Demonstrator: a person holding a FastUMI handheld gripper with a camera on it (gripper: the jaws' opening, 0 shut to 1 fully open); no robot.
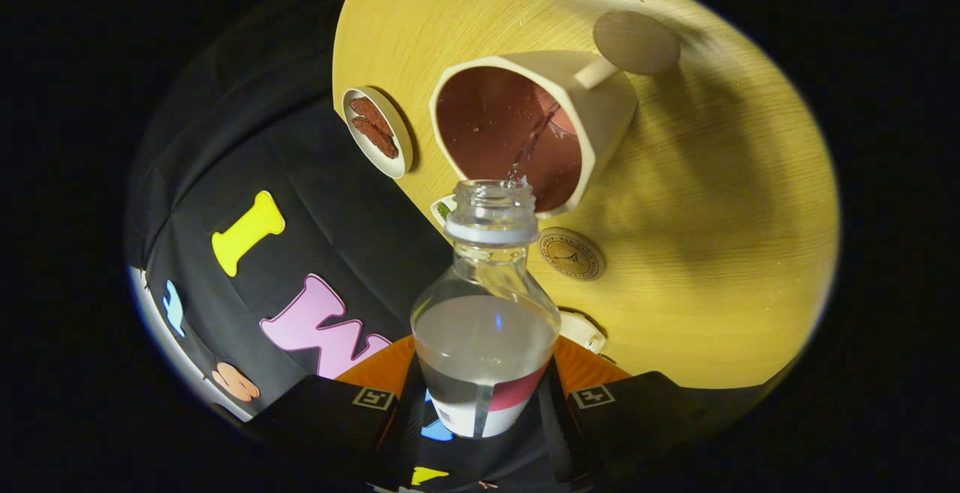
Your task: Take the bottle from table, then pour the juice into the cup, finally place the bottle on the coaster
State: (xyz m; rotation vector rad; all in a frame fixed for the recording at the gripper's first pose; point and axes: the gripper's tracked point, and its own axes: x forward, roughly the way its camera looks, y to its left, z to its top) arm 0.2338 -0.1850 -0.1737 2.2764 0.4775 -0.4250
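A small dish [377,133] holding reddish-brown pieces sat at the table's [712,238] edge, well left of the action and clear of the pour. Beside it stood the cream cup [525,129], its handle pointing away toward a round grey-brown disc [636,43], apparently the coaster, which lay bare just beyond the handle, seemingly kept free to receive the bottle once the pouring ended. The clear bottle [486,313] was tipped forward over the cup, its open neck just above the near rim so that a thin stream of clear liquid fell inside; liquid remained in the body, suggesting the pour was mid-course. To the right of the neck, a round tan medallion-like disc [571,254] lay flat on the wood, near the cup but not touching it. The gripper [484,403] was clamped on the bottle's labelled lower body, both fingers pressed against its sides and spread only as wide as the bottle, a low grip that left the neck free to lean out over the cup.
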